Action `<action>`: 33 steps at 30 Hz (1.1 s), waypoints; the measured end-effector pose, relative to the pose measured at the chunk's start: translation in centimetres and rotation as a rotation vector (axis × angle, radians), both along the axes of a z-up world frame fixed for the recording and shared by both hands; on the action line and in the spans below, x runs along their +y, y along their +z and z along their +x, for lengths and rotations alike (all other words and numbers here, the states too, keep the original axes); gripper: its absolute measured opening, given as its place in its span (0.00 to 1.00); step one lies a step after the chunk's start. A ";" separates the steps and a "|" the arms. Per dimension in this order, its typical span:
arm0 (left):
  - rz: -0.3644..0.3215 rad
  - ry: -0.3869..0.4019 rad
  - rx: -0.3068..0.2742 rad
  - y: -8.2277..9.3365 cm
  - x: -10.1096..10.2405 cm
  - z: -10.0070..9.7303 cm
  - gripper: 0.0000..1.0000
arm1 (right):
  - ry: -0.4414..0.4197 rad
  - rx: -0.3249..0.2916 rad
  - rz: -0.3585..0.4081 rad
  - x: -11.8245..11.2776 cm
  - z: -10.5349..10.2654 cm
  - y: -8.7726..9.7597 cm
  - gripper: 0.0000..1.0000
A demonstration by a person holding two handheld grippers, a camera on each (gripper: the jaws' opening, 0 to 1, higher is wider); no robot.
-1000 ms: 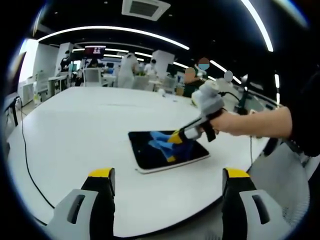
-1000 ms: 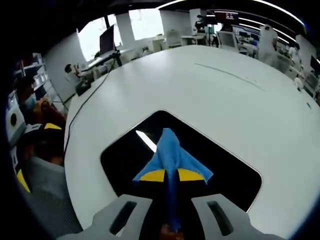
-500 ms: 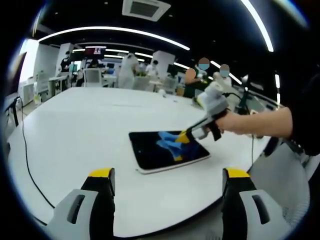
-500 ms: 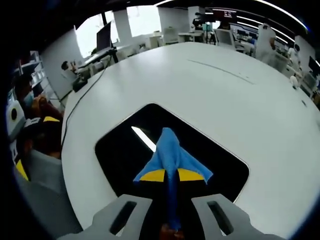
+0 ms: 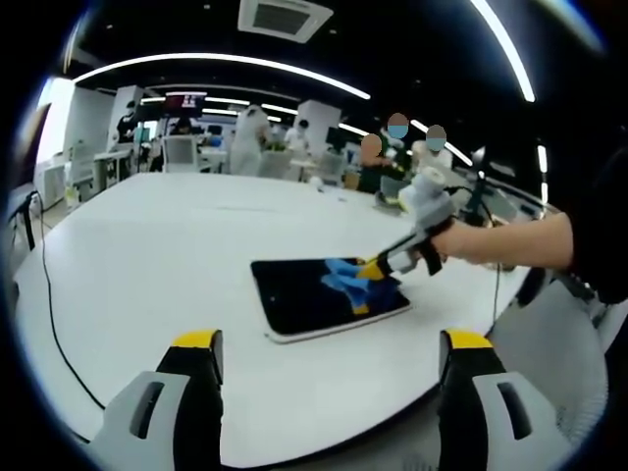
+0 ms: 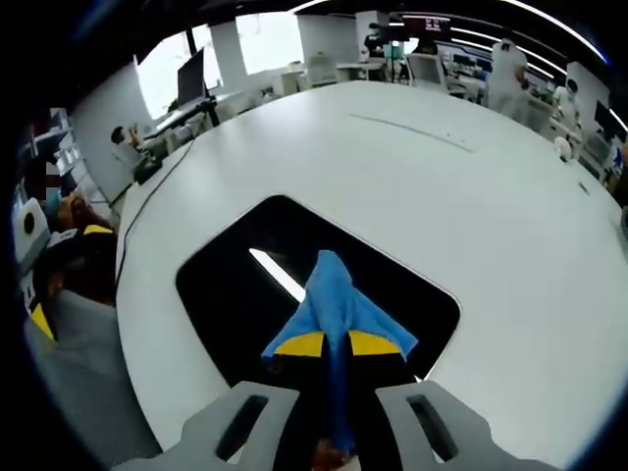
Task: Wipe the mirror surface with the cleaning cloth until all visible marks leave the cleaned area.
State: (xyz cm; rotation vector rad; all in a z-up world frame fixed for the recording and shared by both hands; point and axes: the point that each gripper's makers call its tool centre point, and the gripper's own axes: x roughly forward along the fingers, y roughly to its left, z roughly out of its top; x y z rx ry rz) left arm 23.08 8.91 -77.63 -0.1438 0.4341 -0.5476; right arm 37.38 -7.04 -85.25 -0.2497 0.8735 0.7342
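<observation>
A dark rectangular mirror (image 5: pixel 324 296) (image 6: pixel 255 285) lies flat on the white table (image 5: pixel 147 265). My right gripper (image 6: pixel 336 343) (image 5: pixel 374 267) is shut on a blue cleaning cloth (image 6: pixel 336 304) (image 5: pixel 345 276), whose free end rests on the mirror's right part. A hand holds that gripper from the right in the left gripper view. My left gripper (image 5: pixel 329 358) stands open near the table's front edge, well short of the mirror, with nothing between its yellow-tipped fingers (image 5: pixel 196 343). A bright ceiling light reflects as a streak (image 6: pixel 277 275) in the glass.
A black cable (image 5: pixel 49 314) runs along the table's left side. Desks, chairs and several people stand beyond the far edge (image 5: pixel 245 147). The left gripper (image 6: pixel 59 294) appears at the left in the right gripper view.
My right gripper has dragged the cloth to the right across the mirror, toward its right edge. My left gripper has stayed where it was.
</observation>
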 end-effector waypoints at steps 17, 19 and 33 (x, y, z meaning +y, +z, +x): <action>-0.003 -0.025 -0.037 0.6 -0.4 0.1 0.93 | -0.027 0.007 -0.004 -2.3 -0.2 0.0 0.02; -0.006 -0.030 -0.037 0.6 -0.5 0.1 0.93 | -0.033 0.007 -0.003 -2.6 -0.3 0.0 0.02; -0.006 -0.047 -0.061 1.0 -0.8 0.1 0.99 | -0.107 0.016 0.039 -3.6 -0.7 0.0 0.02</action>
